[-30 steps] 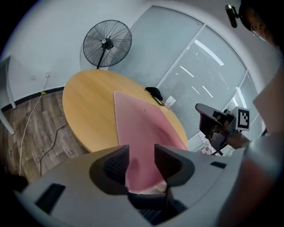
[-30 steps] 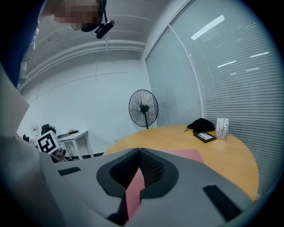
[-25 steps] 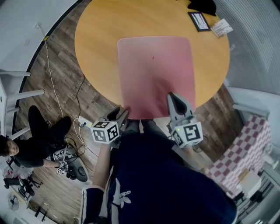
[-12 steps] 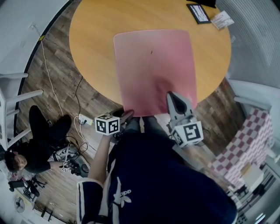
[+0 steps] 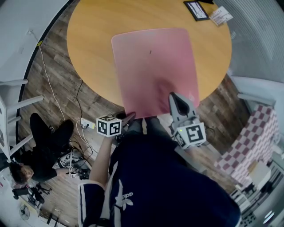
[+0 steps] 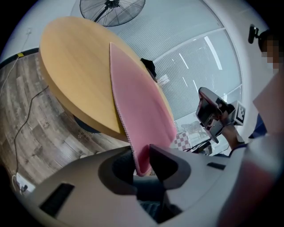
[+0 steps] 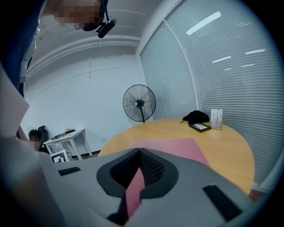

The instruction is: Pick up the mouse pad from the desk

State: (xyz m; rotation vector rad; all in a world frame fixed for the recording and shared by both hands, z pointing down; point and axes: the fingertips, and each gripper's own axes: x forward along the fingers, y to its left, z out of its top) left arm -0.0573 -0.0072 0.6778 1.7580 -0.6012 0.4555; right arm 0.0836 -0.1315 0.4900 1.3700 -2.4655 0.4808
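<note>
left gripper (image 6: 141,165): jaws just closing, pinching the near-left corner of the pink mouse pad (image 5: 153,66) | right gripper (image 7: 138,155): clamped on its near-right edge | mouse pad: lying on round wooden tabletop (image 5: 91,48), near edge overhanging the rim

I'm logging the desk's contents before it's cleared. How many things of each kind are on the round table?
Pink mouse pad: 1
Black flat tray: 1
White printed card: 1
Black bundle: 1
Total: 4

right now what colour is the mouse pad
The mouse pad is plain pink, best seen in the head view.
</note>
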